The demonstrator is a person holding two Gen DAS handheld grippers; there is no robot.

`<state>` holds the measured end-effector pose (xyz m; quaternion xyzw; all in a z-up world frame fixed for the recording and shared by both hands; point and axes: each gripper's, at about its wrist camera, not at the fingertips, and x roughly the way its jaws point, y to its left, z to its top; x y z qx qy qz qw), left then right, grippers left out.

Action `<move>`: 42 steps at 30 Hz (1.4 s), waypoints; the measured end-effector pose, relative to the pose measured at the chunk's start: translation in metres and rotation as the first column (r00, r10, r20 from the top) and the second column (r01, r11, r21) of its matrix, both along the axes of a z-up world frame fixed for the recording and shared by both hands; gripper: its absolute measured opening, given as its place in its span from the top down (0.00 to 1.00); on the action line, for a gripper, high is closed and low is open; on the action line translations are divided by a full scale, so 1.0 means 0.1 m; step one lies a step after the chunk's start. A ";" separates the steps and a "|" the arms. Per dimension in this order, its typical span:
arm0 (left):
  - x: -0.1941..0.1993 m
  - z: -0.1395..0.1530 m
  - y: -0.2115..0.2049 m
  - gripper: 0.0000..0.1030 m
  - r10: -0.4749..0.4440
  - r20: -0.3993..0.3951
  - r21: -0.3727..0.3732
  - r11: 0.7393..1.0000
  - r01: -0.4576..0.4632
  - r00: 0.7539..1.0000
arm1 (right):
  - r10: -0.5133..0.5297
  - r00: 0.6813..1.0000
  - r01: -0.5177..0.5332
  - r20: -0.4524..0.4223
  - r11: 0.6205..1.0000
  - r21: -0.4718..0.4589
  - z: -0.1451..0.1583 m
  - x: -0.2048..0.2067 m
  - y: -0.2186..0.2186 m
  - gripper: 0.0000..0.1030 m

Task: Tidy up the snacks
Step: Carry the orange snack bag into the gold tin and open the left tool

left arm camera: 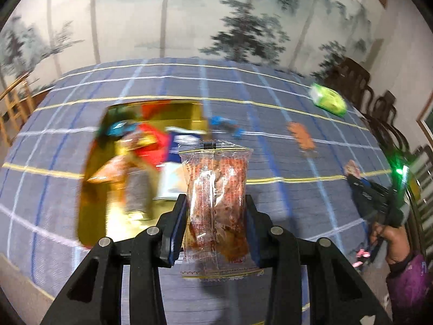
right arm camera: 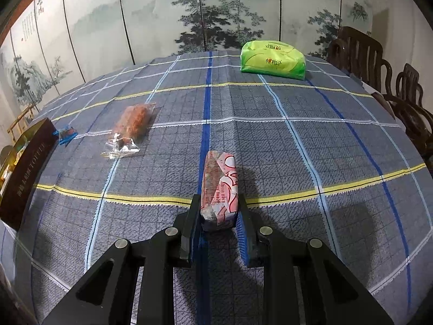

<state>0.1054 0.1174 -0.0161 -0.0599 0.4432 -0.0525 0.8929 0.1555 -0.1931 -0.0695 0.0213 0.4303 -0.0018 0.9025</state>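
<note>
Your left claw [left arm camera: 216,216] is clamped on a clear packet of reddish snack [left arm camera: 216,197] standing upright at mid-frame, and just beyond it to the upper left lies the gold box [left arm camera: 92,189], blurred, with several mixed wrappers inside. Your right claw [right arm camera: 217,211] grips the near end of a pink-and-white wrapped bar [right arm camera: 219,187] at frame centre. On the table [right arm camera: 297,149], an orange packet [right arm camera: 131,124] lies to the upper left and a green pack [right arm camera: 273,59] at the top.

Green tissue pack [right arm camera: 273,60] on checked tablecloth [right arm camera: 297,140]; painted screen [right arm camera: 162,13] behind.
</note>
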 end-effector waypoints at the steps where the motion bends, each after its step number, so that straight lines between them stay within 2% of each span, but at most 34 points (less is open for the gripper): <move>1: -0.02 -0.01 0.08 0.65 0.016 0.000 0.003 1.000 -0.016 1.000 | 0.000 1.000 0.000 0.000 1.000 -0.003 0.00 0.00 0.01 0.76; 7: -0.02 -0.04 0.62 0.65 0.118 0.009 0.009 0.993 -0.118 0.993 | 0.000 1.000 0.000 -0.002 1.000 -0.018 0.00 0.01 0.04 0.76; 12: 0.03 -0.05 0.77 0.65 0.133 0.020 0.010 0.991 -0.133 0.991 | 0.000 1.000 0.000 -0.002 1.000 -0.019 0.00 0.01 0.06 0.76; 29: 0.42 -0.18 0.38 0.65 0.053 0.074 0.138 0.988 -0.063 0.996 | -0.001 1.000 0.001 -0.003 0.999 -0.034 -0.01 0.02 0.13 0.76; 42: 0.59 -0.33 0.24 0.65 0.034 0.082 0.191 0.980 -0.049 0.996 | -0.001 1.000 0.001 -0.004 0.999 -0.045 -0.01 0.02 0.15 0.76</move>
